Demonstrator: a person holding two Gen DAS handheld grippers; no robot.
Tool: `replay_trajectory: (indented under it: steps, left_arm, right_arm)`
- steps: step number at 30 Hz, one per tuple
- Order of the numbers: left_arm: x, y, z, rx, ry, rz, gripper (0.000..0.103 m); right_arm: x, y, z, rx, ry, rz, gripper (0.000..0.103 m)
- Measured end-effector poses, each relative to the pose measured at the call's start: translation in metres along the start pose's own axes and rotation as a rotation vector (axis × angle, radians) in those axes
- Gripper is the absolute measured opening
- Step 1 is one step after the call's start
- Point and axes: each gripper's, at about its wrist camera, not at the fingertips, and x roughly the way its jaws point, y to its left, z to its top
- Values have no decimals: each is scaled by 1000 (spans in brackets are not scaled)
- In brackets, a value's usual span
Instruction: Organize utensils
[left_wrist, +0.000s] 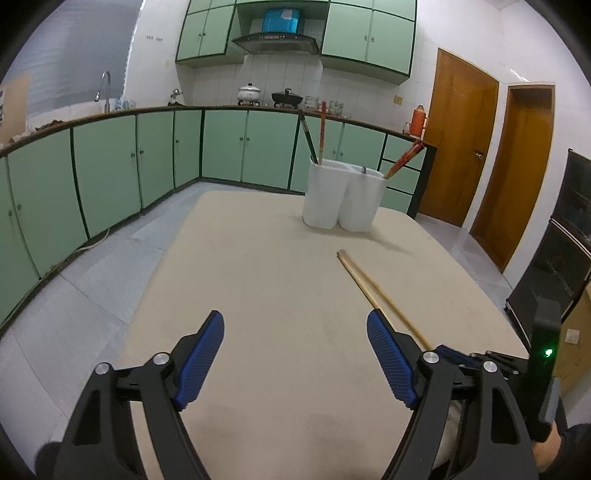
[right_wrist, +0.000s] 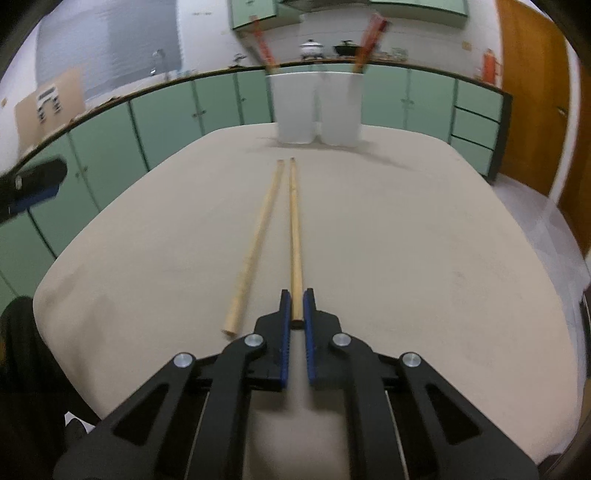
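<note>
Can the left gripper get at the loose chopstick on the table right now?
Probably yes: the left gripper is open and empty, and the loose chopstick lies bare on the table, beside the one the right gripper pinches.

Left tongs (left_wrist: 295, 328) gaping wide over the beige worktop (left_wrist: 258, 295), nothing between the blue pads (left_wrist: 201, 360).

The white two-cup utensil holder (left_wrist: 343, 195) stands at the worktop's far edge; a dark stick and a red chopstick (left_wrist: 322, 133) rise from its left cup, red chopsticks (left_wrist: 404, 158) lean out of its right cup, and a small grey tip there may be a spoon handle. Nearer than the holder, a pair of pale wooden chopsticks (left_wrist: 373, 291) lies side by side, running toward the right pad. Beyond the holder, green cabinets (left_wrist: 221, 147) line the wall.
</note>
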Motion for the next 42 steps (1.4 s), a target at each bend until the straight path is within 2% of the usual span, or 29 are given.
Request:
replay_trajectory:
  steps: [6, 11, 20, 26, 29, 31, 32, 35, 42]
  left_arm:
    - [16, -24, -10, -6, 27, -31, 74]
    - [34, -59, -23, 10, 60, -72, 73]
    - [63, -105, -39, 71, 95, -83, 70]
    - [82, -107, -53, 57, 148, -81, 49]
    - [81, -103, -53, 55, 134, -66, 36]
    - [82, -99, -52, 41, 135, -75, 16]
    - [83, -98, -51, 35, 139, -79, 9]
    - [83, -93, -50, 11, 134, -81, 7]
    - [68, -72, -49, -31, 104, -8, 7]
  right_arm:
    - [-18, -35, -14, 31, 5, -62, 6]
    - [-20, -57, -16, 67, 11, -62, 6]
    - [-26, -56, -25, 59, -6, -44, 9]
    - [-26, -56, -25, 60, -9, -42, 9]
    - [-25, -56, -24, 59, -10, -43, 9]
    - [-24, -56, -23, 63, -11, -43, 9]
    - [-24, -55, -23, 64, -11, -44, 9]
    - [-21, -53, -20, 60, -10, -48, 9]
    - [-23, -36, -22, 14, -3, -18, 9]
